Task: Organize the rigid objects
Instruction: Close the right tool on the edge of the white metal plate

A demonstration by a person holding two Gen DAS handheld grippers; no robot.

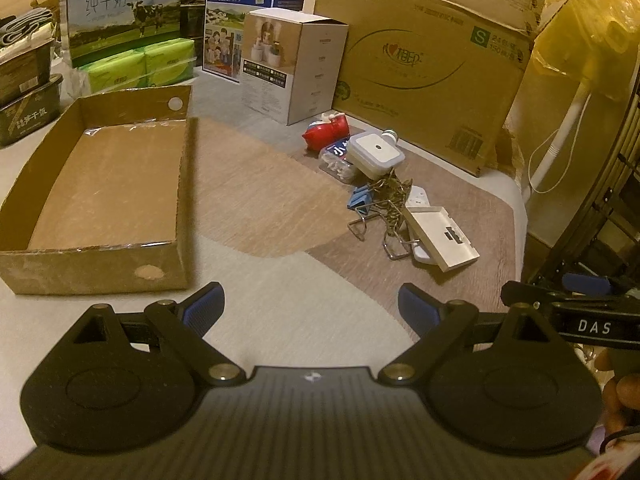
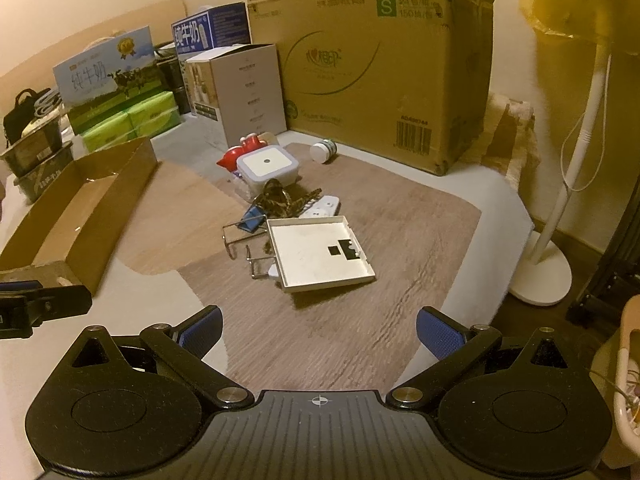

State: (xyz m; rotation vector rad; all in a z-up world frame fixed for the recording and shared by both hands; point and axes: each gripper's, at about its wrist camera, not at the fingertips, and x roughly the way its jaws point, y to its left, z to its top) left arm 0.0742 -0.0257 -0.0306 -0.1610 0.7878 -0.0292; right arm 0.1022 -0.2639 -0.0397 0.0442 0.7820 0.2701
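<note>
A heap of small things lies on the wood-print mat: a flat white tray lid [image 2: 320,254], wire clips [image 2: 244,240], a blue binder clip [image 2: 253,213], a white square box [image 2: 267,166], a red toy [image 2: 240,151], a white power strip [image 2: 323,206] and a small white jar [image 2: 323,151]. The same heap shows in the left wrist view around the white lid [image 1: 442,236] and square box [image 1: 374,154]. An empty cardboard tray [image 1: 24,258] sits to the left. My left gripper [image 1: 310,306] hangs open short of the heap. My right gripper [image 2: 320,330] is open too, just before the lid, nothing between its fingers.
A big cardboard carton [image 2: 372,68] stands behind the heap, with a grey product box [image 2: 248,88], milk cartons [image 1: 124,8] and green tissue packs [image 1: 140,66] to its left. A white fan stand [image 2: 544,276] is at the right, beyond the table edge. Dark tubs [image 1: 28,108] sit far left.
</note>
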